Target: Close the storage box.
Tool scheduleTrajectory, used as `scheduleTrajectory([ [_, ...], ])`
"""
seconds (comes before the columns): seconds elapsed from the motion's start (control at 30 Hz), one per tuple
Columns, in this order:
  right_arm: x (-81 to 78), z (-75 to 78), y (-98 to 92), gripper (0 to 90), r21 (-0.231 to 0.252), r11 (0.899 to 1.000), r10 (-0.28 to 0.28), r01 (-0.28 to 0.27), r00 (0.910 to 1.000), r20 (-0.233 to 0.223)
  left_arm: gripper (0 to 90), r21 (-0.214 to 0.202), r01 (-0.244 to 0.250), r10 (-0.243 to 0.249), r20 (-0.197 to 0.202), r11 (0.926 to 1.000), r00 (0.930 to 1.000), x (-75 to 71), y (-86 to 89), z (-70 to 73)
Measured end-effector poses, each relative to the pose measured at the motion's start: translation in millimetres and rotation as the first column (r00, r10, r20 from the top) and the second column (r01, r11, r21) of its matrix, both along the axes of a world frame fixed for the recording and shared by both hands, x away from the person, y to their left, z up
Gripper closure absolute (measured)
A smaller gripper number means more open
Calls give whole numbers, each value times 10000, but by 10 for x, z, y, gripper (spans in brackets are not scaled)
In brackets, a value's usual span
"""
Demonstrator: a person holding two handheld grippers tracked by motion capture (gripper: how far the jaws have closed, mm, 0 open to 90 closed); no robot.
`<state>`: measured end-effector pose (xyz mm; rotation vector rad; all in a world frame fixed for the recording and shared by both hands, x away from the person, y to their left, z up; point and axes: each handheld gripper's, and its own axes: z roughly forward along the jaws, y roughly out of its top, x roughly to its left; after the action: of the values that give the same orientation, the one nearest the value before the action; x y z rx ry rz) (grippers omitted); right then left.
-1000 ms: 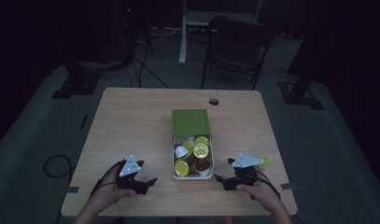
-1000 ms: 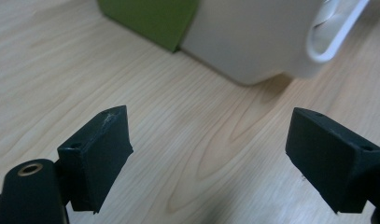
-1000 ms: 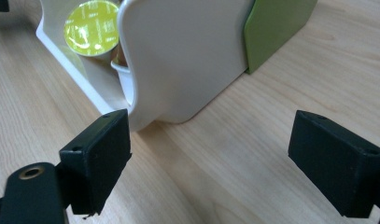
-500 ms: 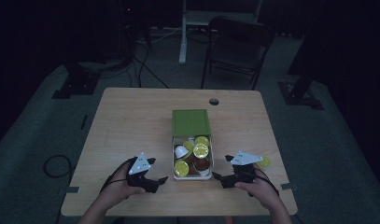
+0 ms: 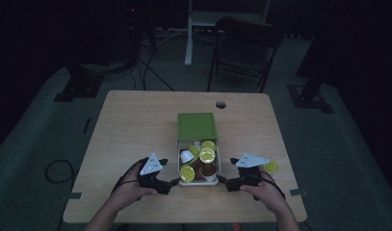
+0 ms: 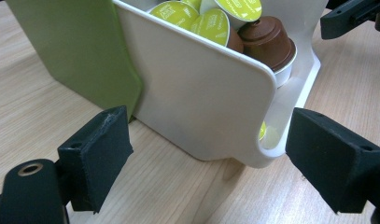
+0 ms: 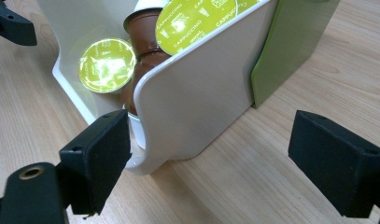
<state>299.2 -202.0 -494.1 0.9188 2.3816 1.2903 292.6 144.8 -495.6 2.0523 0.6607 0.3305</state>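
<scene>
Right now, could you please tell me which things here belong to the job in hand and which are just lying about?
In the job:
- white capsule box with green sleeve
- coffee capsules inside it
- left gripper, open
- right gripper, open

Just lying about:
- loose yellow capsule on the table
- chair behind

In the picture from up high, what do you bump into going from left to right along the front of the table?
Left gripper → white box of coffee capsules → right gripper → loose yellow capsule lying on the table.
</scene>
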Motion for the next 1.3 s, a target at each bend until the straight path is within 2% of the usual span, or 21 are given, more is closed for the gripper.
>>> scheduleTrajectory([
  [0.37, 53, -17, -20, 127, 137, 9997, -207, 208, 9998, -34, 144, -6, -318, 318, -28, 9995, 9995, 100, -21, -10],
  [0.6, 61, -27, -20, 122, 209, 9996, -212, 214, 9997, -70, 144, -76, -336, 335, -96, 9994, 9994, 136, -45, -28],
  [1.3, 171, -1, -4, 122, -12, 9994, -346, 346, 9994, 30, 143, -44, -518, 518, -84, 9986, 9986, 238, -60, -17],
])
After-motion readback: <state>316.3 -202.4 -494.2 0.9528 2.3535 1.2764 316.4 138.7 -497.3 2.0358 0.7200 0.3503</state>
